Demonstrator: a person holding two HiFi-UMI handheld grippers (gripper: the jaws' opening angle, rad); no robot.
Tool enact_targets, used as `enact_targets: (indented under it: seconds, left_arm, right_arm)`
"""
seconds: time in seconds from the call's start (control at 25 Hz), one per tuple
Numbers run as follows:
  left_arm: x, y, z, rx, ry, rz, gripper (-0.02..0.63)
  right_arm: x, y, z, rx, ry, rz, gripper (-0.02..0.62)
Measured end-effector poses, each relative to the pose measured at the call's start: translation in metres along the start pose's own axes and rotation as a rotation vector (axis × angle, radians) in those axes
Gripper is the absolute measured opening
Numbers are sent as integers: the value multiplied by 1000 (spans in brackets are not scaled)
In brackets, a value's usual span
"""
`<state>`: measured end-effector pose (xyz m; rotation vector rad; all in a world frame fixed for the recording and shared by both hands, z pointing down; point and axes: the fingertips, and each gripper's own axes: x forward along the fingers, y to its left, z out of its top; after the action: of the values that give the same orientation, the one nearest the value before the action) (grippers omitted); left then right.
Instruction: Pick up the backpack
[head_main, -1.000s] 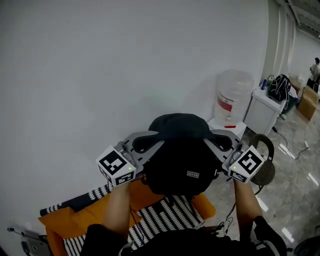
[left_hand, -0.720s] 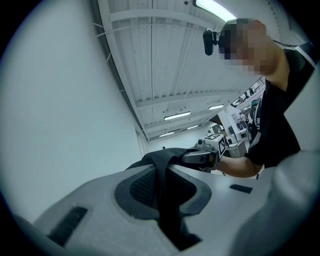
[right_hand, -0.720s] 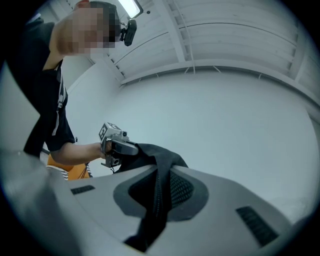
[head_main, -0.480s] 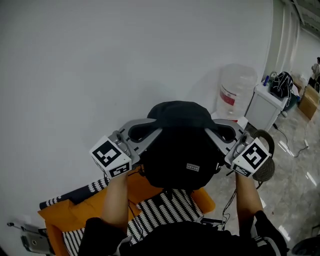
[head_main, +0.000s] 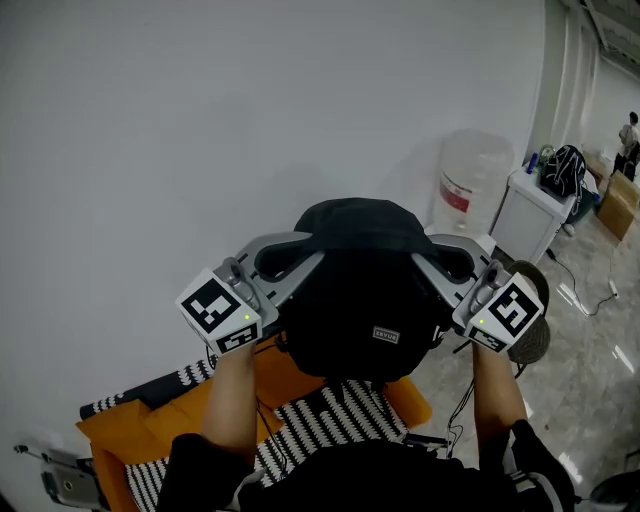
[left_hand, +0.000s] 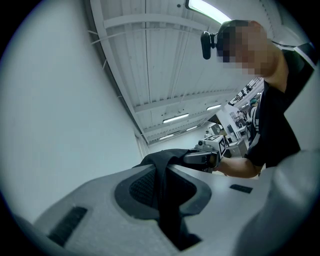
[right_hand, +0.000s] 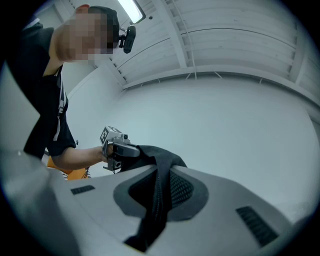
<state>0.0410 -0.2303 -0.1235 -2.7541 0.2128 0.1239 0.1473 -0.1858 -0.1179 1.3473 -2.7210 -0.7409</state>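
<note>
Left claw (head_main: 303, 262) and right claw (head_main: 432, 262) each pinch the black backpack (head_main: 365, 300), which hangs between them.

Reads as a big workshop or lab hall, not a home. High above the left gripper (head_main: 275, 265): a ribbed metal roof (left_hand: 150, 55) on white beams, hung with long strip lights (left_hand: 175, 118). Ahead of both claws, a plain white wall (head_main: 200, 120). Beyond the right gripper (head_main: 445, 268), on its outer side: a large clear water jug (head_main: 468, 185) with a red label, just beside a white cabinet (head_main: 525, 230) bearing a black bag (head_main: 563, 172) and small bottles (head_main: 529, 165). Farther out that way, cardboard boxes (head_main: 615, 205), a person (head_main: 630, 138) standing, and a glossy pale stone floor (head_main: 590, 345) with cables (head_main: 580, 295) trailing across it.
</note>
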Motion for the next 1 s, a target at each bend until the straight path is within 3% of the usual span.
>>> enact_targets:
  seconds: [1.0]
  left_arm:
    - [-27, -8, 1, -9, -57, -16, 54]
  right_arm:
    - [7, 27, 8, -29, -17, -6, 40]
